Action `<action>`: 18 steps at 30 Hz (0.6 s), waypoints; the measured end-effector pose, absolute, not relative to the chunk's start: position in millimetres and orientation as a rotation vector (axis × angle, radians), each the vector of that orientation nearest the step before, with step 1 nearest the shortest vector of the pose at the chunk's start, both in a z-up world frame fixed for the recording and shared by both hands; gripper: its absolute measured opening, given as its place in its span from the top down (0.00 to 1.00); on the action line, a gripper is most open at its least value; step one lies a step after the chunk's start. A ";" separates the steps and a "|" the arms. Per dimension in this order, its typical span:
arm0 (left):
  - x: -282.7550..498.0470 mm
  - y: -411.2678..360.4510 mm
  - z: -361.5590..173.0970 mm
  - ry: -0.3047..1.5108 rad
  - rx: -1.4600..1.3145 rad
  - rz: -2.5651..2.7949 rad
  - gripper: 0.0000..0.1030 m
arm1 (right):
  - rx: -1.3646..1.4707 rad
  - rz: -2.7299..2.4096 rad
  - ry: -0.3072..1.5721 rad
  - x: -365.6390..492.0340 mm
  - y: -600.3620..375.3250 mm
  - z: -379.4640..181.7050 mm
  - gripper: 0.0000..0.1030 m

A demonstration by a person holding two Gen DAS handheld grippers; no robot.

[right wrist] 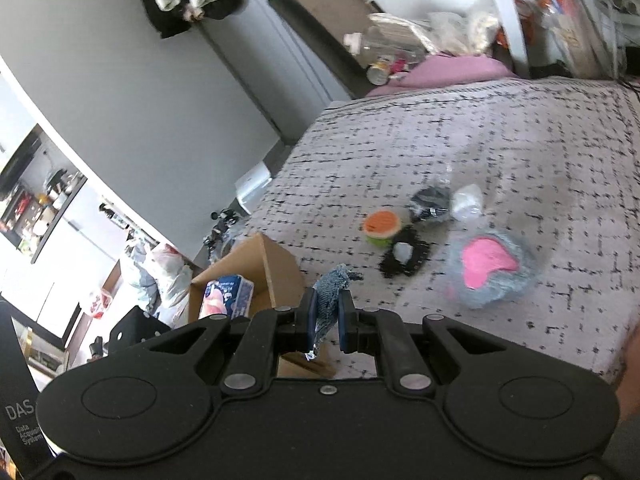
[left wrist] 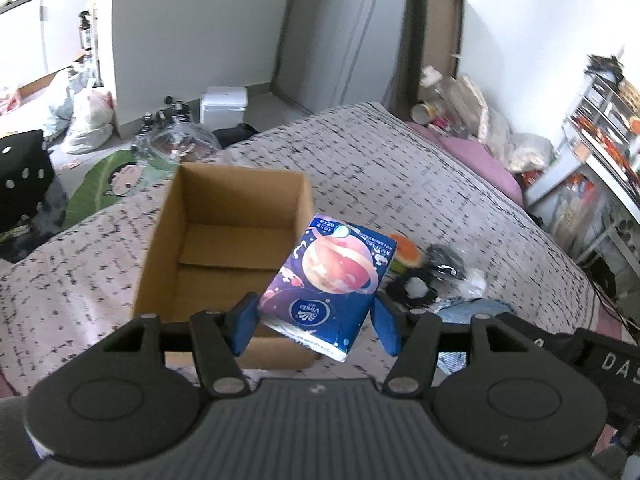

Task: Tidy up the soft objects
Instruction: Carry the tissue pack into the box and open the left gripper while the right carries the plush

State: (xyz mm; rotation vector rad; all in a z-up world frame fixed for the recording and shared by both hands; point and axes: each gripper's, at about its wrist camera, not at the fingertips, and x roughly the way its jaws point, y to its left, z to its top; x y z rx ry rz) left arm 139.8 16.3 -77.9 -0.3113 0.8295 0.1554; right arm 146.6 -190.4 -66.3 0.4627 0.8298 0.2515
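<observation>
L gripper (left wrist: 316,320) fingers clamped on tissue pack (left wrist: 334,276), raised just R of open cardboard box (left wrist: 224,216), long axis pointing away. R gripper (right wrist: 325,316) fingers clenched on denim scrap (right wrist: 332,292), box lower-L. L hand nearer.

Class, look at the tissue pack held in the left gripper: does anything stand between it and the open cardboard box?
Nothing visible does. The tissue pack, clamped in the left gripper, hangs at the near right corner of the cardboard box, whose top is open and whose inside shows only bare cardboard. The other soft things lie off to the right on the bed.
</observation>
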 end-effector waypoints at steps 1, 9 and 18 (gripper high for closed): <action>139.2 21.0 -78.3 0.829 -0.315 0.166 0.42 | 0.457 0.260 0.828 146.9 -185.5 -64.9 0.90; 137.0 62.5 -86.3 0.839 -0.368 0.244 0.42 | 0.406 0.322 0.830 151.7 -149.6 -58.4 0.90; 137.2 95.8 -98.6 0.864 -0.413 0.294 0.42 | 0.368 0.351 0.858 158.5 -118.7 -61.5 0.90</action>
